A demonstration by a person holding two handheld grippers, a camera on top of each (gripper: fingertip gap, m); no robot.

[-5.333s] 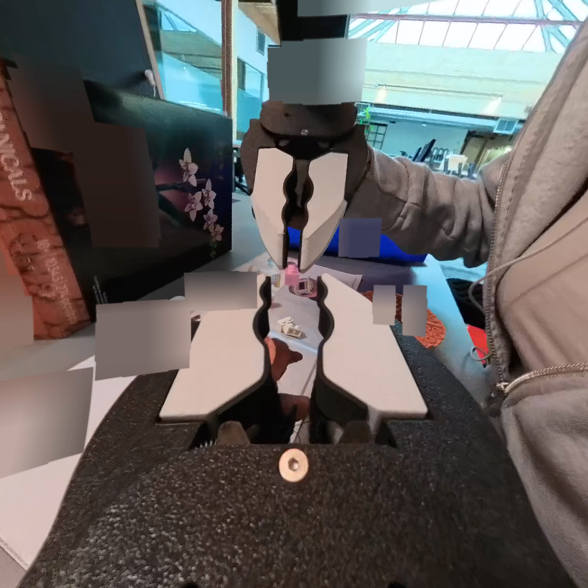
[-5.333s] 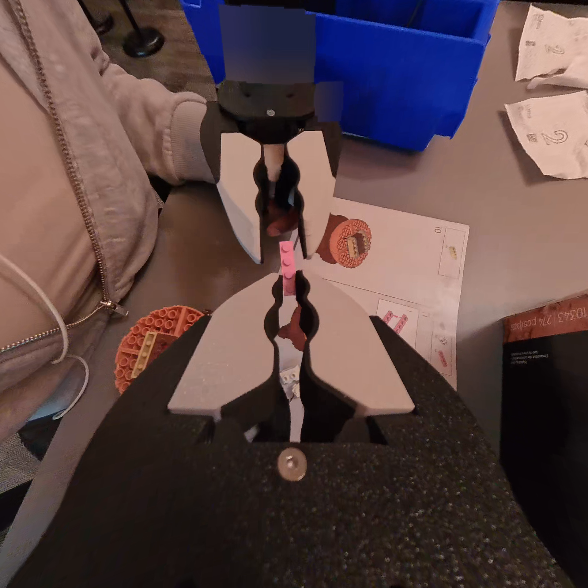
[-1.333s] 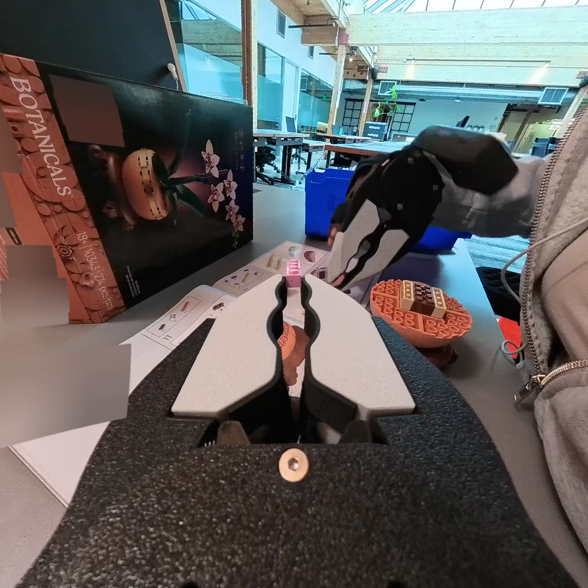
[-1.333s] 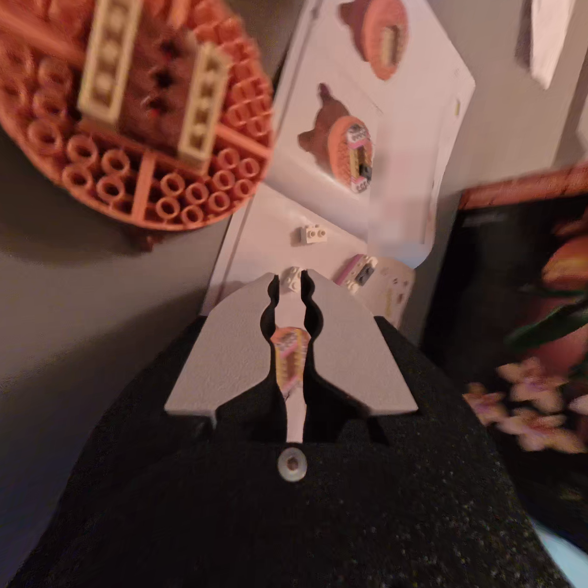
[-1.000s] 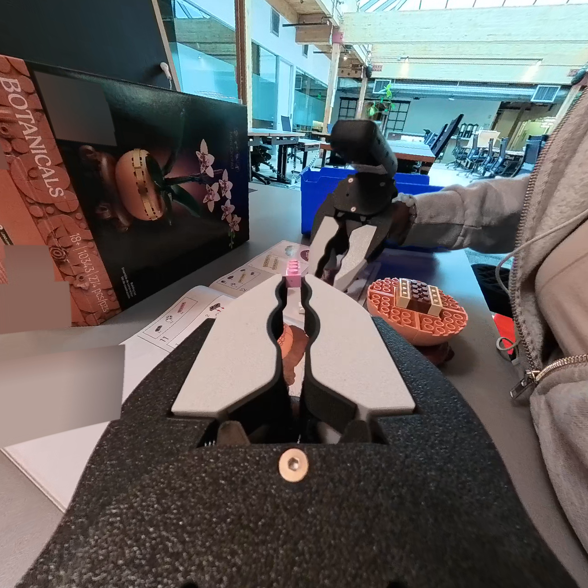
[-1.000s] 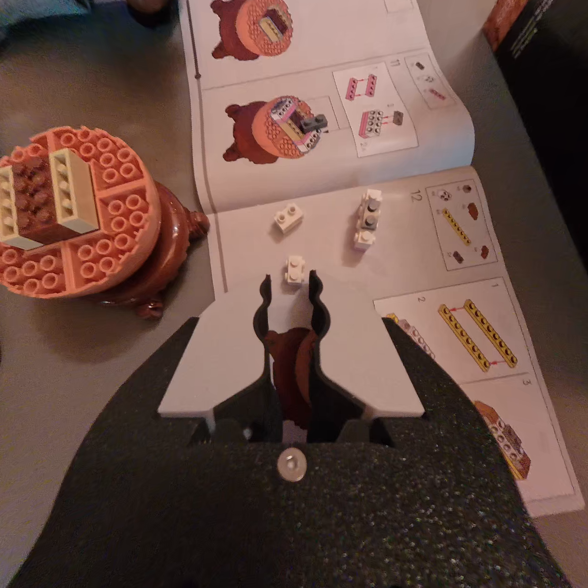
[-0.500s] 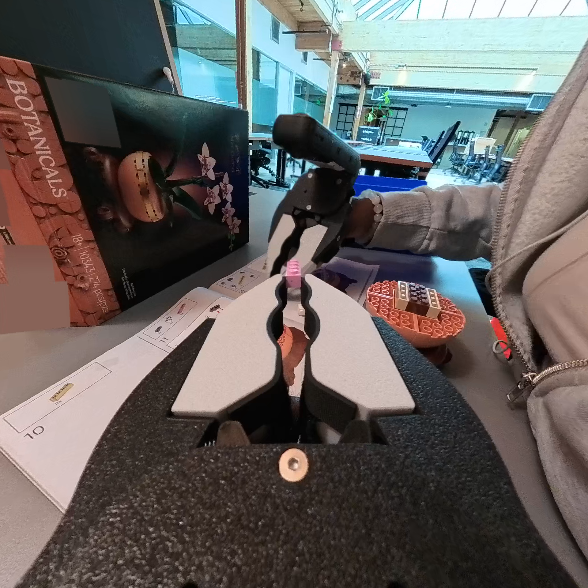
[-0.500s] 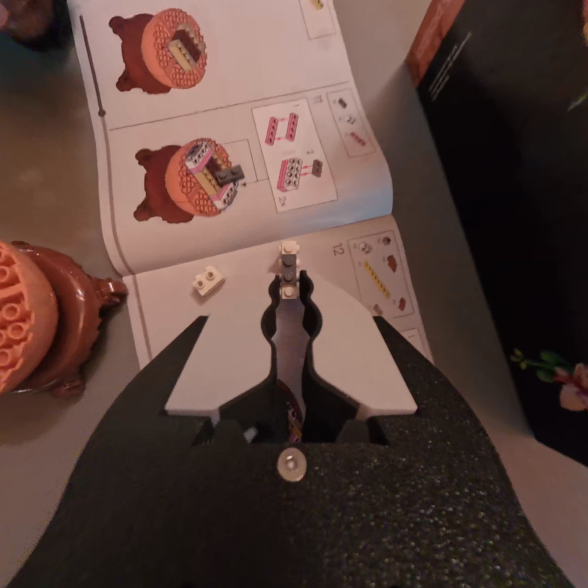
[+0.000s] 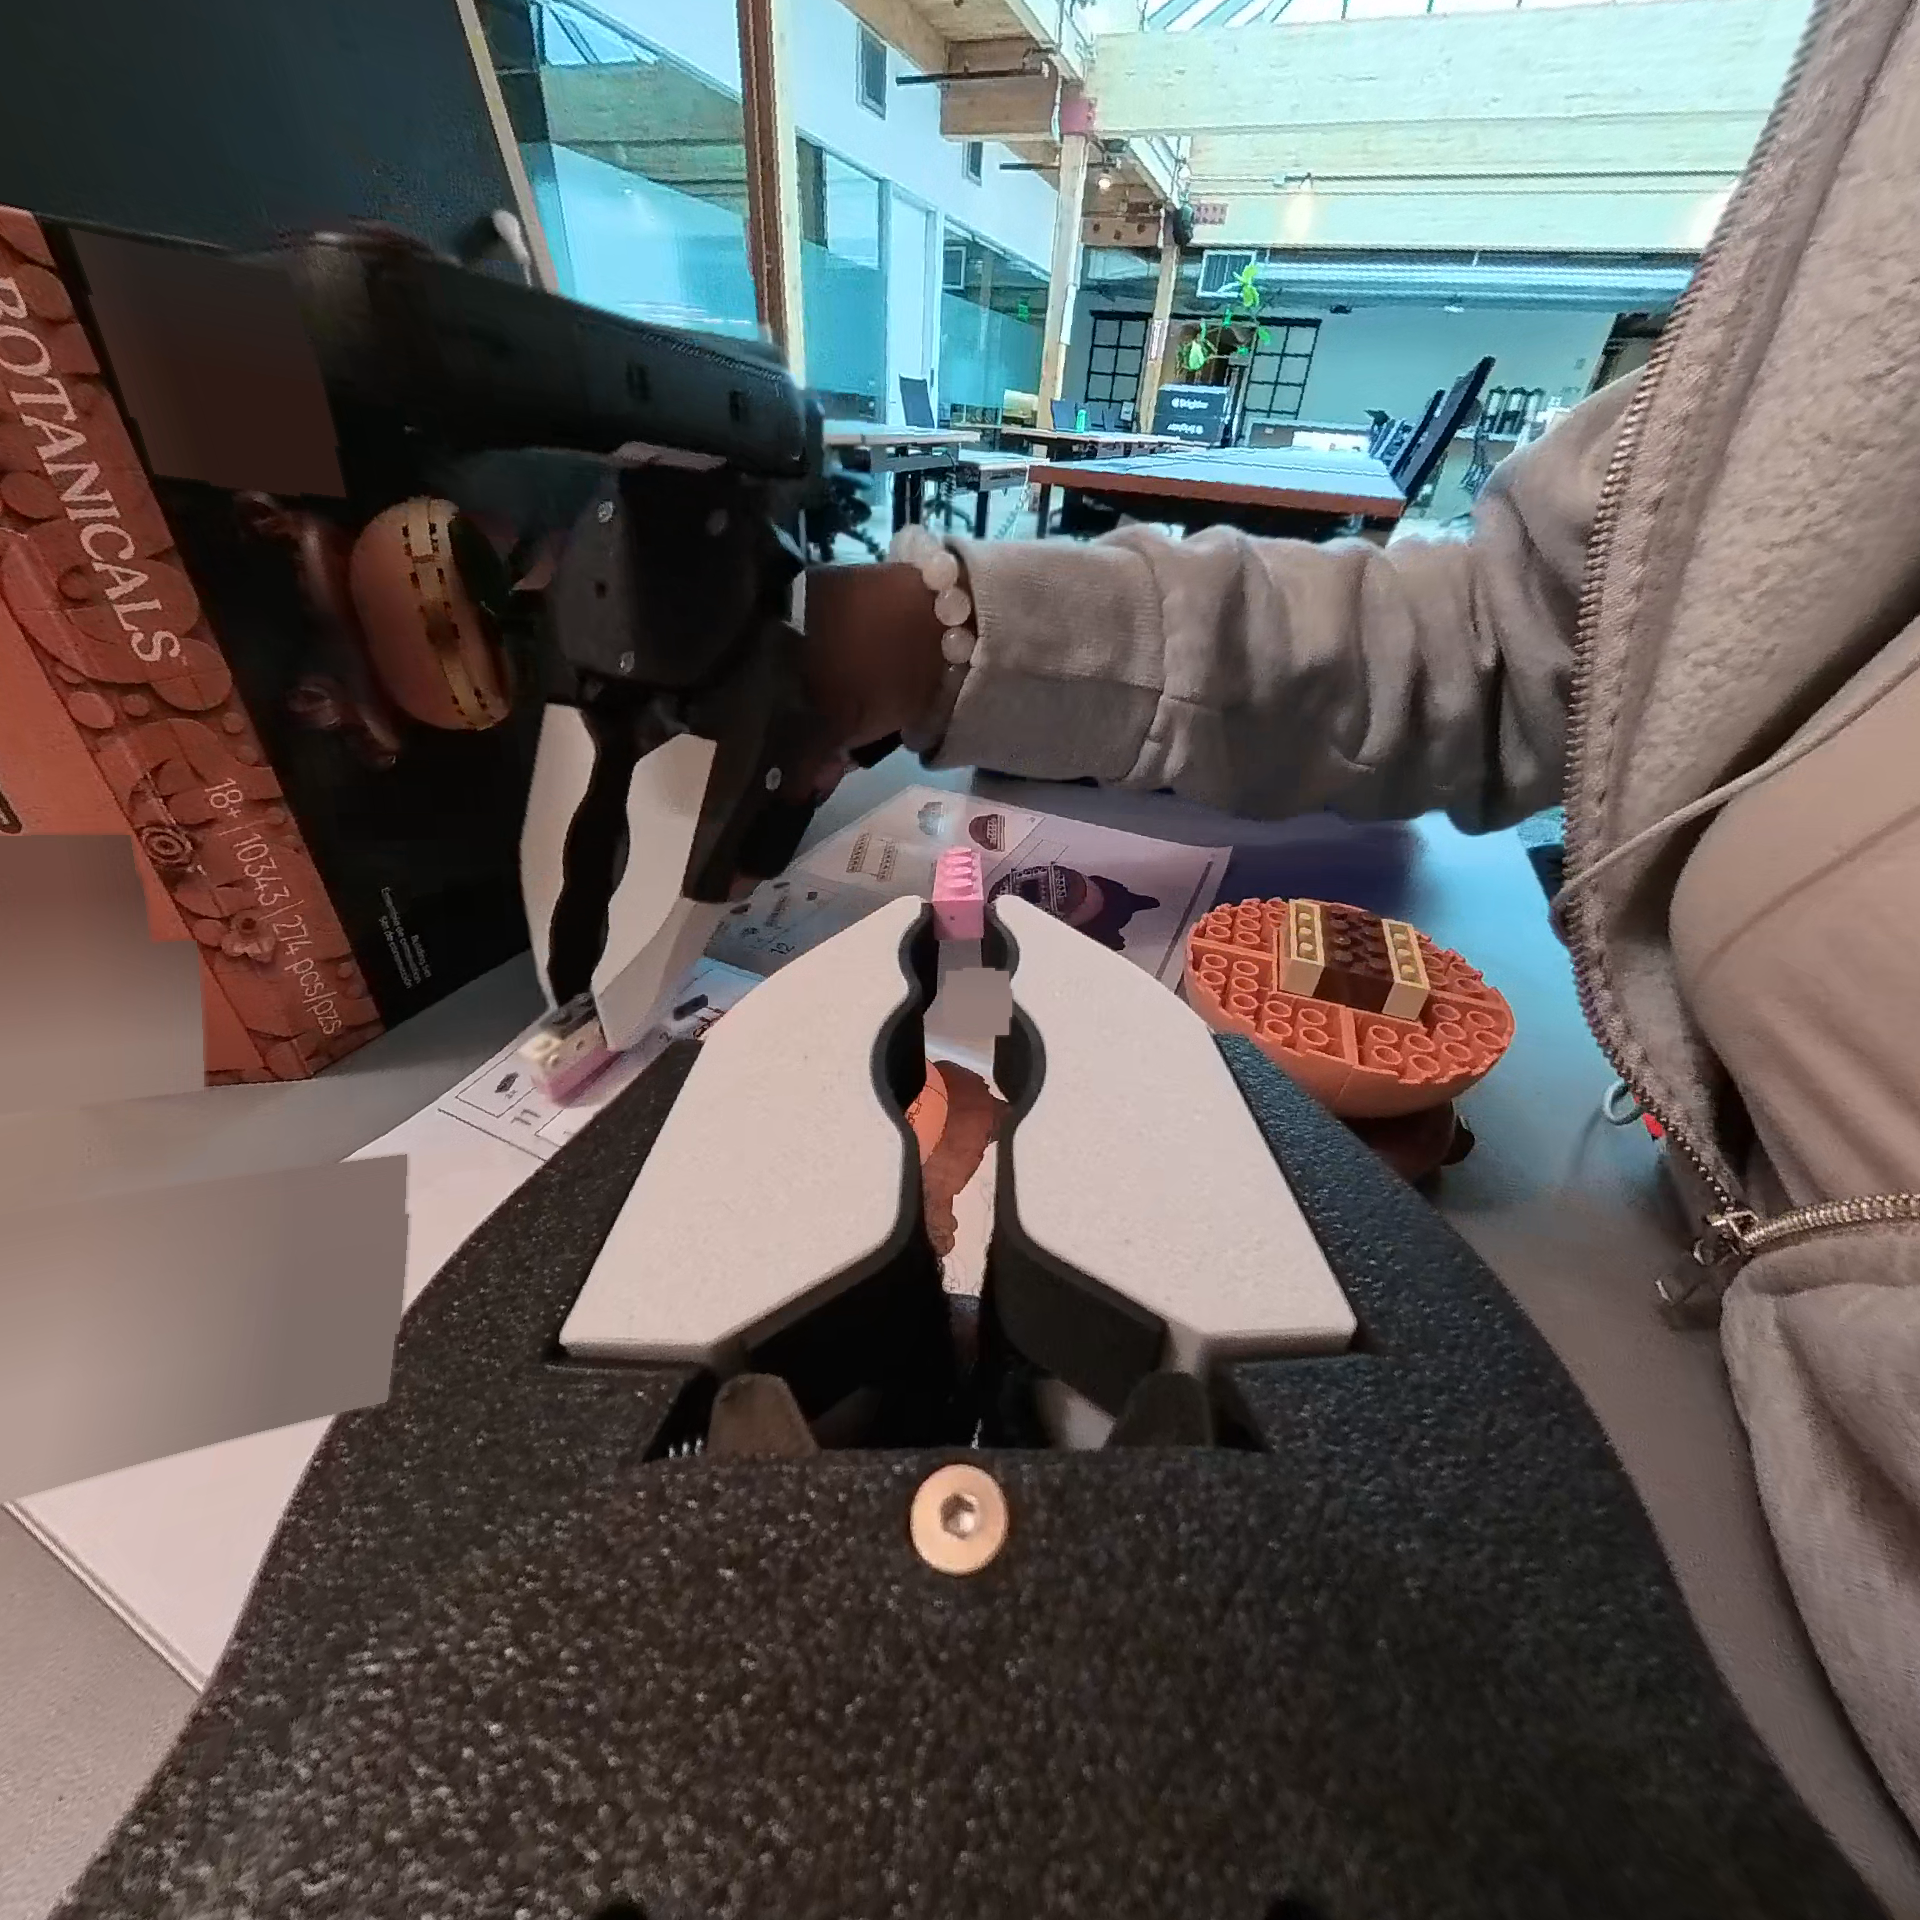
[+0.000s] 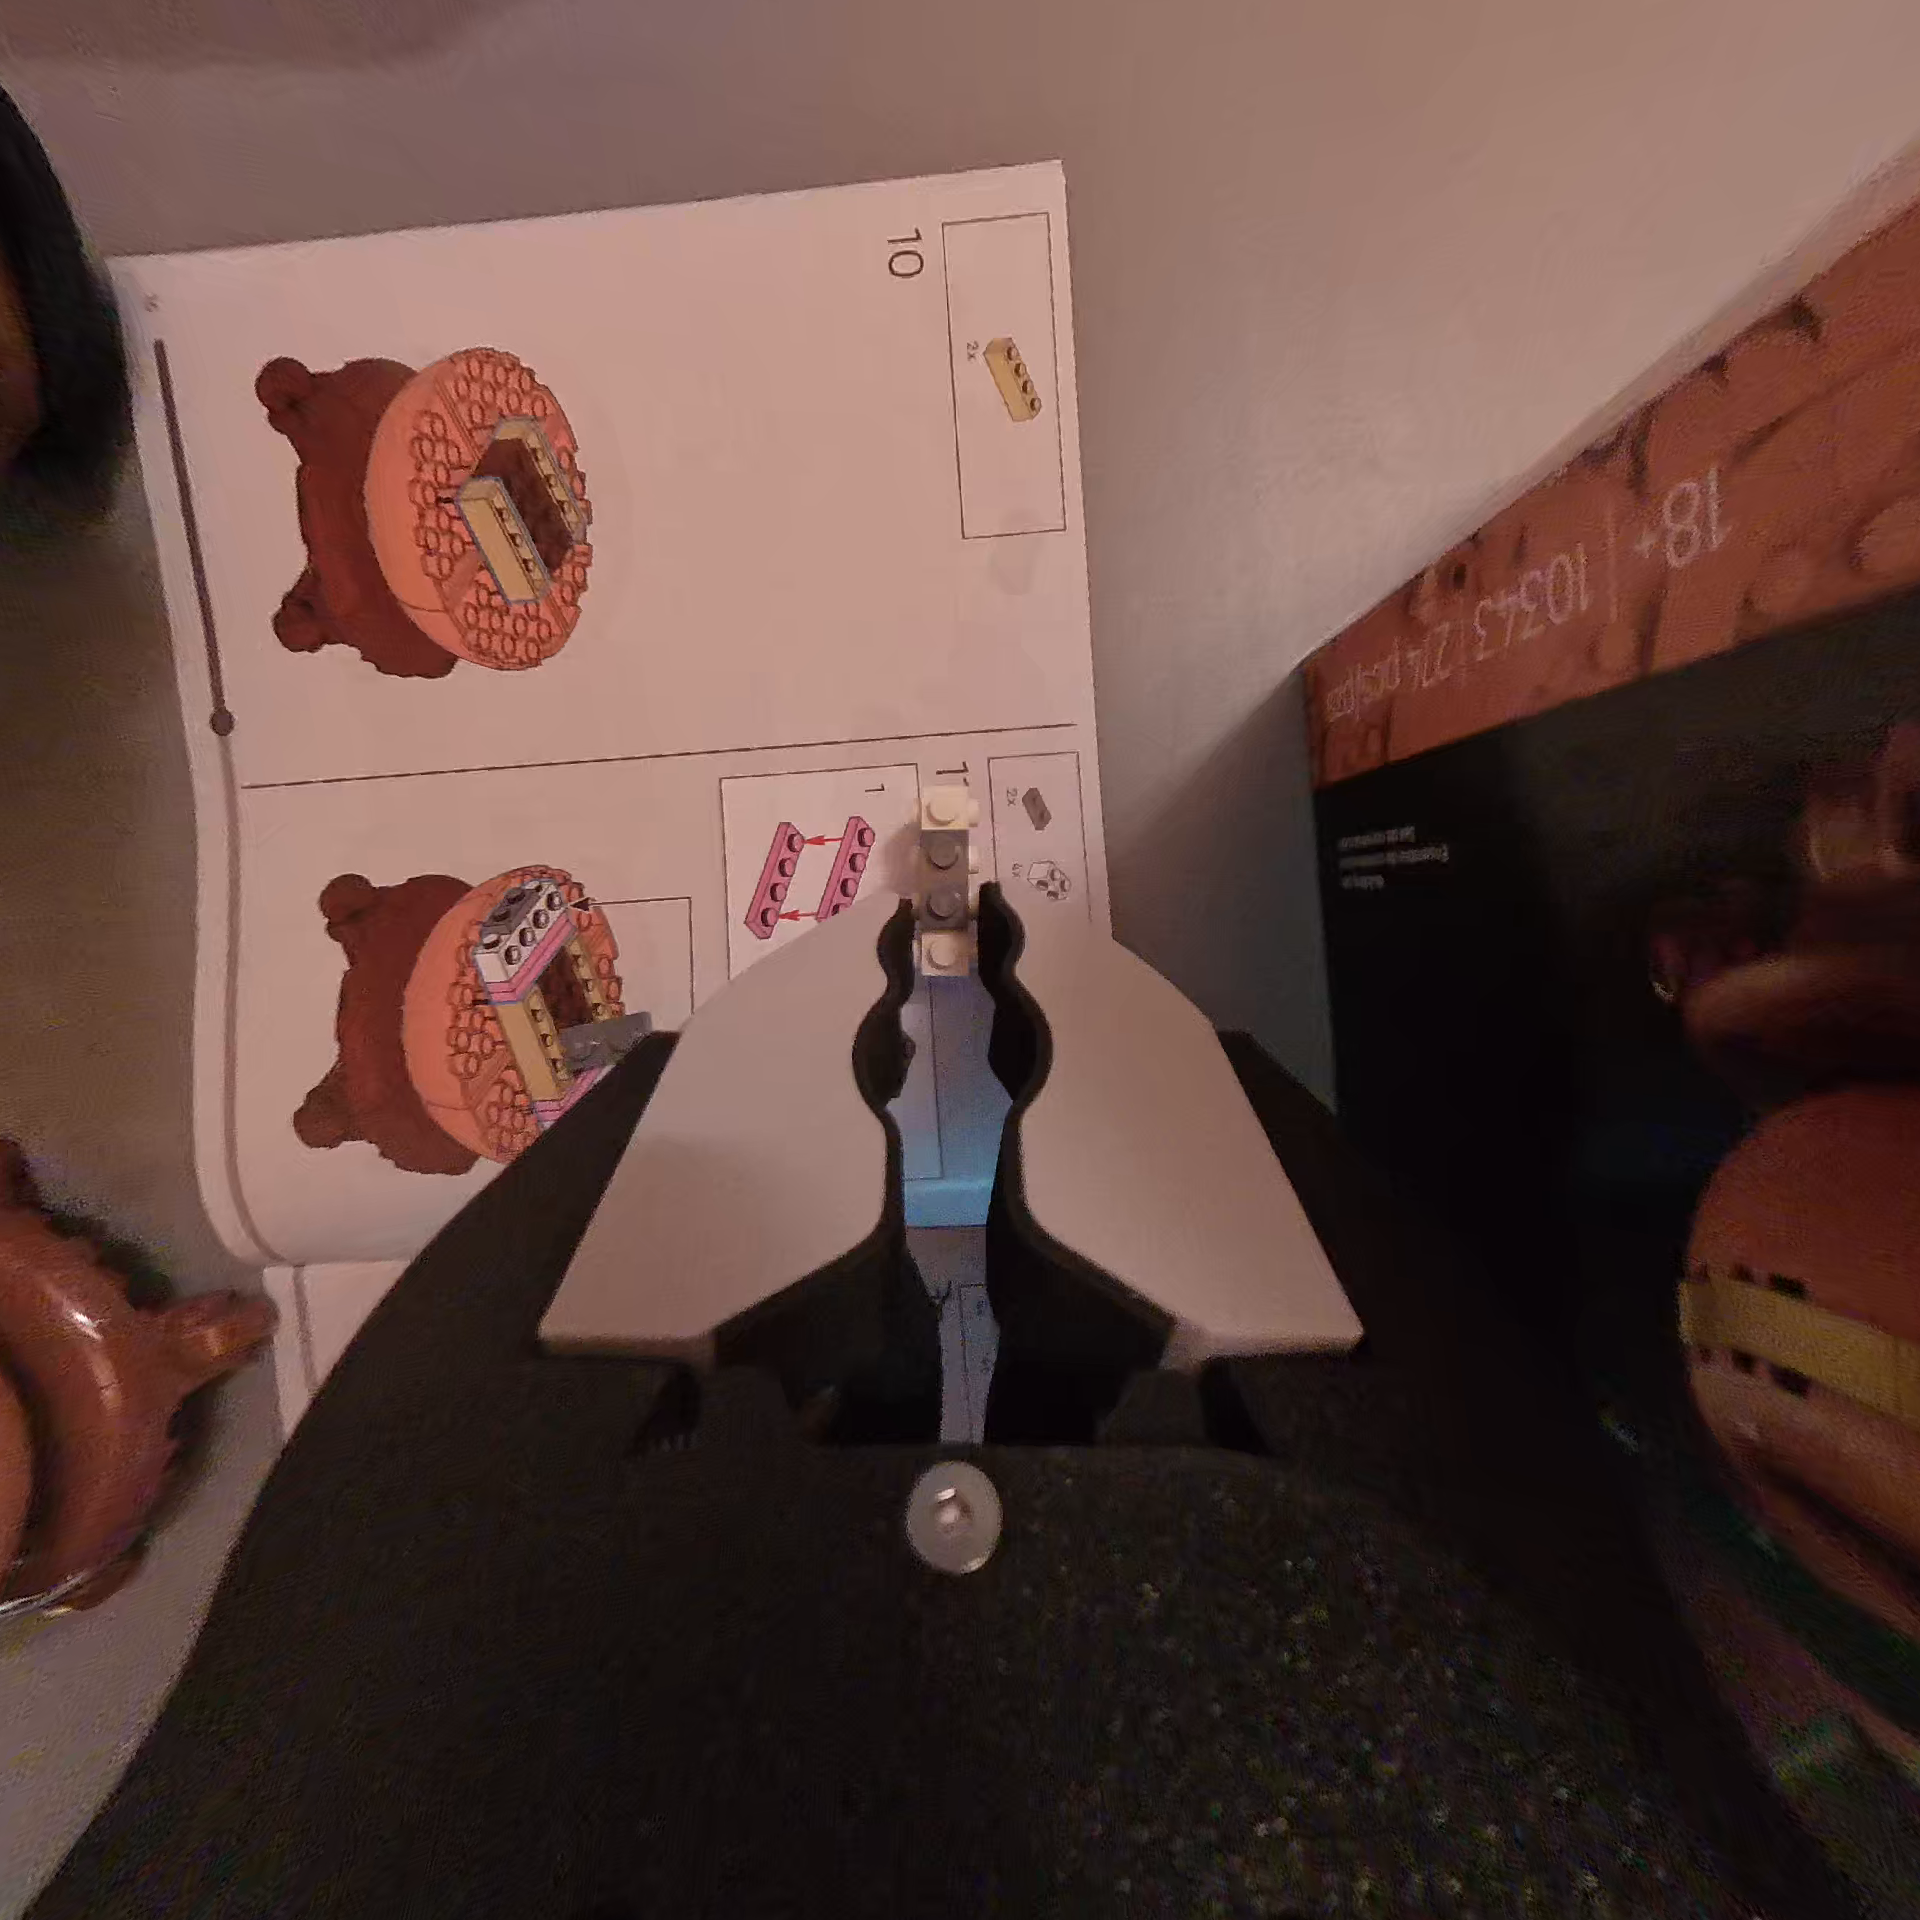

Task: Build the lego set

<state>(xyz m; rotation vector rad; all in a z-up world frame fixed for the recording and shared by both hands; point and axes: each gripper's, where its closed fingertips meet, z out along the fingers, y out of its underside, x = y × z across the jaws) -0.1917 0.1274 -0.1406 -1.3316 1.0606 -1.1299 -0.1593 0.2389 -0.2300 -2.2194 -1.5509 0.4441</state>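
My left gripper (image 9: 957, 914) is shut on a small pink brick (image 9: 956, 896) that stands up between its tips, above the instruction booklet (image 9: 1122, 873). My right gripper (image 10: 945, 902) is shut on a short strip of white and grey bricks (image 10: 943, 857) with a pink layer under it. It holds the strip low over the open booklet (image 10: 623, 540). In the left wrist view the right gripper (image 9: 594, 1023) points down at the left with that strip (image 9: 566, 1044) at its tips, close to the page. The round orange pot build (image 9: 1351, 997) stands at the right.
The dark set box (image 9: 260, 727) stands upright just left of the right gripper and fills the right side of the right wrist view (image 10: 1558, 883). The pot's brown base (image 10: 73, 1403) shows at the lower left. A person's grey sleeve (image 9: 1247, 665) crosses above the booklet.
My right gripper came down on the white and grey strip, shut on it and carried it across the booklet toward the box. My left gripper has kept the pink brick and stayed almost still.
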